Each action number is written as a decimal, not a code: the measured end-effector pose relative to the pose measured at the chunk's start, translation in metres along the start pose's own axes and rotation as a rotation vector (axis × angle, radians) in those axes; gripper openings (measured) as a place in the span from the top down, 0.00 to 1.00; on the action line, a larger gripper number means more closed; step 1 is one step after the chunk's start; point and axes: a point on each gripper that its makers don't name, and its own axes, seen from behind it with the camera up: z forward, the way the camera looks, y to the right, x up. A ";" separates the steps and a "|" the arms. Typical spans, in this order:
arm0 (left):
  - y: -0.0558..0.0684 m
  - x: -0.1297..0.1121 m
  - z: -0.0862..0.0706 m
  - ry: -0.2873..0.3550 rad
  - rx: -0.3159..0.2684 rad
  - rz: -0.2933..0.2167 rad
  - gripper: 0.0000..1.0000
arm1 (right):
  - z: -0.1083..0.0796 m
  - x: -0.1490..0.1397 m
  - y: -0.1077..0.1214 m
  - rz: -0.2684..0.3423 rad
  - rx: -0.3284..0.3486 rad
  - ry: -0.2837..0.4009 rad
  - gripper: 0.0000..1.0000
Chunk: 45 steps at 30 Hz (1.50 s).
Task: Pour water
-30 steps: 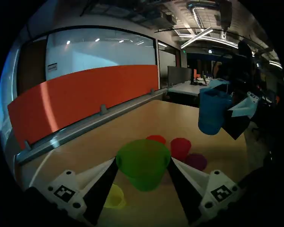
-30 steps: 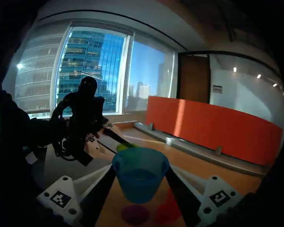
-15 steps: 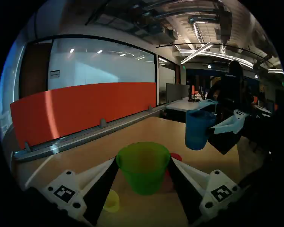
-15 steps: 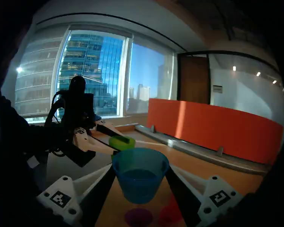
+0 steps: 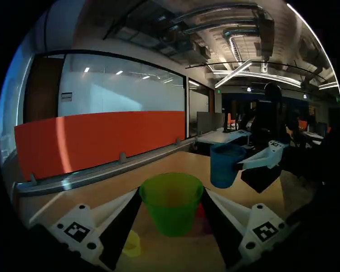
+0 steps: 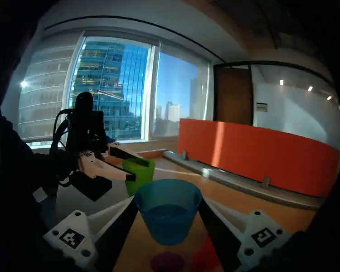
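Note:
In the left gripper view my left gripper (image 5: pixel 171 205) is shut on a green cup (image 5: pixel 172 202), held upright above the wooden table (image 5: pixel 170 163). Farther right in that view my right gripper (image 5: pixel 235 164) holds a blue cup (image 5: pixel 223 165) upright. In the right gripper view my right gripper (image 6: pixel 168 213) is shut on the blue cup (image 6: pixel 168 208), which has water in it. To its left there, the left gripper (image 6: pixel 129 172) carries the green cup (image 6: pixel 140 173), close beside the blue one and slightly higher.
An orange partition (image 5: pixel 102 136) on a metal rail lines the table's far edge. A small yellow cup (image 5: pixel 133 242) stands on the table below the left gripper. Purple (image 6: pixel 167 261) and red (image 6: pixel 202 258) cups sit under the blue cup. Large windows (image 6: pixel 111 86) lie beyond.
Both cups have been lifted higher off the table and brought closer together. The green cup now stands upright beside the blue cup in the right gripper view.

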 end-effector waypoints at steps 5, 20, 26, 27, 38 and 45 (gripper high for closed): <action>0.004 0.006 -0.004 0.027 -0.006 -0.006 0.10 | 0.003 0.001 -0.001 -0.009 0.003 0.004 0.08; 0.018 0.019 -0.020 0.098 -0.030 0.016 0.10 | 0.013 0.020 -0.002 -0.027 0.016 0.031 0.09; 0.020 0.014 -0.023 0.090 -0.030 0.028 0.11 | 0.018 0.029 -0.002 -0.060 0.022 0.038 0.09; 0.020 0.013 -0.023 0.088 -0.030 0.031 0.11 | 0.019 0.031 -0.002 -0.067 0.023 0.040 0.09; 0.028 0.005 -0.025 0.083 -0.040 0.039 0.11 | 0.027 0.052 -0.002 -0.146 0.034 0.054 0.09; 0.035 -0.001 -0.025 0.075 -0.052 0.039 0.11 | 0.031 0.064 -0.001 -0.219 0.039 0.056 0.09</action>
